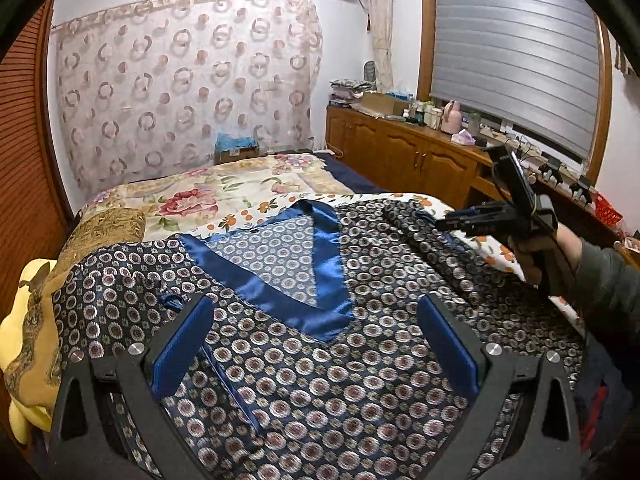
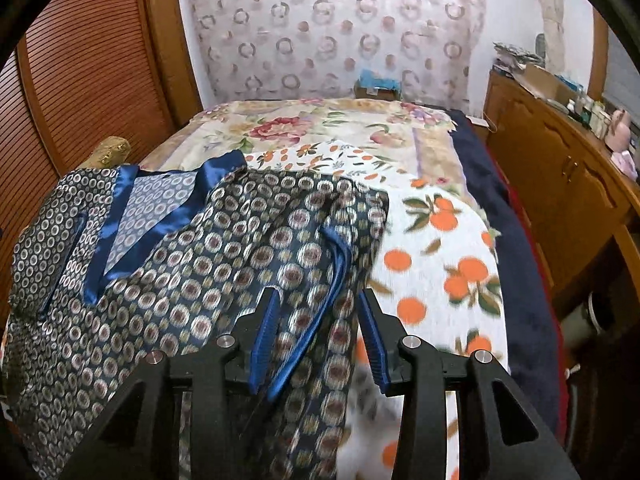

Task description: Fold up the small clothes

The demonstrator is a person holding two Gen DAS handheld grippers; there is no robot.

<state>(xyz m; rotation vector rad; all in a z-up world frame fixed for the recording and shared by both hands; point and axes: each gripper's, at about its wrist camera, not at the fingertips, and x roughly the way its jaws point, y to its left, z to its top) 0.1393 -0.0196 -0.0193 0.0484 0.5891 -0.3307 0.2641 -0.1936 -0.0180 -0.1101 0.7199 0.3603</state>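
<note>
A yellow pillow (image 1: 24,320) lies at the bed's left edge. Beside it a dark patterned robe (image 1: 360,360) with a blue satin collar (image 1: 320,280) is spread across the bed (image 1: 240,184), lying on an orange-print sheet (image 2: 440,248). The left gripper (image 1: 316,344) hangs above the robe's chest, jaws wide apart and holding nothing. Further right, the right gripper (image 2: 316,340) sits over the robe's right sleeve (image 2: 320,280); its jaws stand apart, with the blue-edged cuff lying between the fingers and not pinched. A wooden cabinet (image 1: 400,152) runs along the far right wall.
</note>
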